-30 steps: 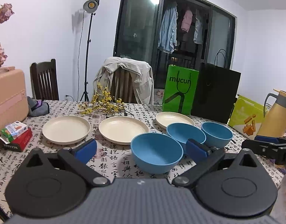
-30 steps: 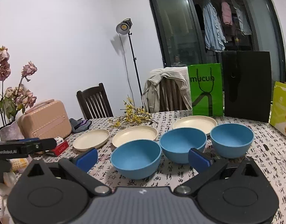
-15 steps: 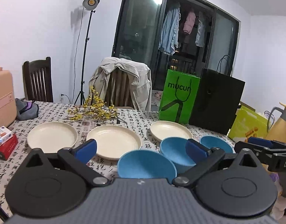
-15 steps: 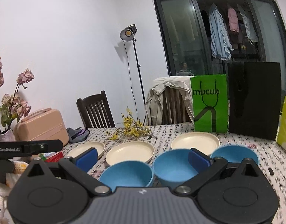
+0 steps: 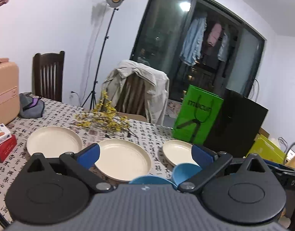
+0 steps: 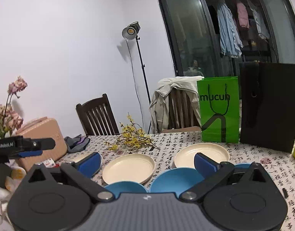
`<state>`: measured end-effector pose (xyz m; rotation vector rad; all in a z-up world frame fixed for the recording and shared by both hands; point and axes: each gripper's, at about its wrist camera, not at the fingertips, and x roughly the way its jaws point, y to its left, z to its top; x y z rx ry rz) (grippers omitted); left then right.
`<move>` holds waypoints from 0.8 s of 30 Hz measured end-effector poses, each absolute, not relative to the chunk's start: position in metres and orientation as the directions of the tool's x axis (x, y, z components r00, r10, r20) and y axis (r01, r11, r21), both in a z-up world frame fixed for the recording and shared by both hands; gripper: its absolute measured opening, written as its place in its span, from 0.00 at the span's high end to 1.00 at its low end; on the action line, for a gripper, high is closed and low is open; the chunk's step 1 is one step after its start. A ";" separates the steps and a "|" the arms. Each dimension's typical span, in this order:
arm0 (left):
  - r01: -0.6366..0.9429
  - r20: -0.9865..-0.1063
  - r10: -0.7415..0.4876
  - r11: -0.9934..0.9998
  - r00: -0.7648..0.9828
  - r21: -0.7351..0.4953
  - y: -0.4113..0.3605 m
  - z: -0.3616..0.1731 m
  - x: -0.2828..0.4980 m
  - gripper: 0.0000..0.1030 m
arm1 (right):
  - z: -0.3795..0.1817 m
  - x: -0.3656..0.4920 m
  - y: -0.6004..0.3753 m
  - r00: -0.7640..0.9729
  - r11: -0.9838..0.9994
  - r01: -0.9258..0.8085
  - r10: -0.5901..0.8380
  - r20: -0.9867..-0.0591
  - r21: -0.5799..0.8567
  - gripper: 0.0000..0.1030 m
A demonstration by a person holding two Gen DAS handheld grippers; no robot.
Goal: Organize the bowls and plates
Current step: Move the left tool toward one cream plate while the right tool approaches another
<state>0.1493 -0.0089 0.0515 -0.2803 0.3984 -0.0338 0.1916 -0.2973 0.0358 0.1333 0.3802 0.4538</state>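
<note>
Presently: approach step, nothing stacked. Left claw [image 5: 144, 154] and right claw [image 6: 147, 161] wide open, empty, above counter [image 6: 253, 165]. Cream plates [image 6: 128, 168] far row, separate; blue bowls [image 6: 174, 179] near. Next, likely: lower onto one rim, close.

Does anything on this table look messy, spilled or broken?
Nothing looks spilled or broken. The cream plates and blue bowls sit upright and apart, not yet stacked. The one untidy thing is a yellow flower sprig lying loose on the tablecloth behind the plates.
</note>
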 end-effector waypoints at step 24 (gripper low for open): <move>-0.082 -0.408 -0.066 0.939 0.911 -0.335 0.088 0.046 0.119 0.00 | 0.049 0.164 -0.197 0.859 0.921 -0.346 0.387 -0.336 0.178 0.00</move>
